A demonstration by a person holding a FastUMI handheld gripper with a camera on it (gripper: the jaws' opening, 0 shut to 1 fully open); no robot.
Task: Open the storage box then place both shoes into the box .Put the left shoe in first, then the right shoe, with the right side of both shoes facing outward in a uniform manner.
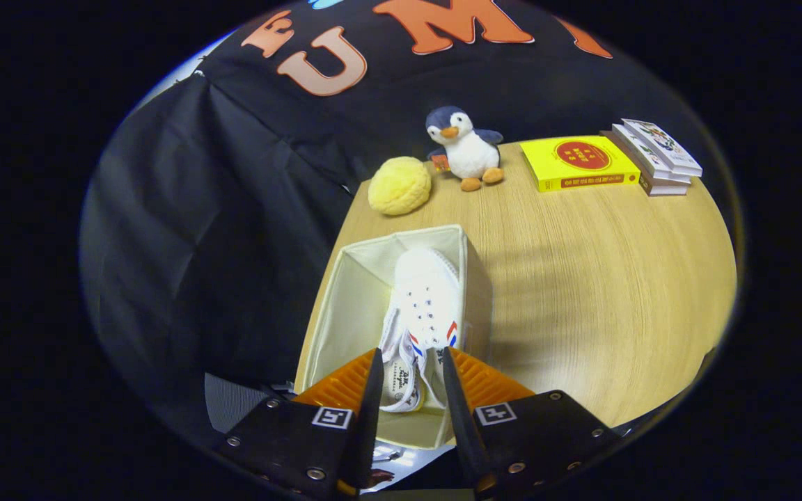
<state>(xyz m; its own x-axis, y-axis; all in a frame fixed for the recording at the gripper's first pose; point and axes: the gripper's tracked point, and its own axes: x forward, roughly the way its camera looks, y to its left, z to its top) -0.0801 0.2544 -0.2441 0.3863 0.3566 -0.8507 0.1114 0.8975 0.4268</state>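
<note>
An open cream fabric storage box (345,306) stands at the near left corner of the wooden table. A white canvas shoe (427,292) with red and blue stripes lies along the box's right wall, toe pointing away from me. My gripper (411,362) is above the box's near end. Its fingers flank the shoe's heel opening and press on the collar from both sides. The laces hang loose between the fingers. The box's left half shows bare lining.
A yellow plush ball (399,185) and a toy penguin (462,147) sit beyond the box at the table's far edge. A yellow book (577,163) and a stack of books (655,156) lie at the far right. Bare wooden table (603,278) spreads right of the box.
</note>
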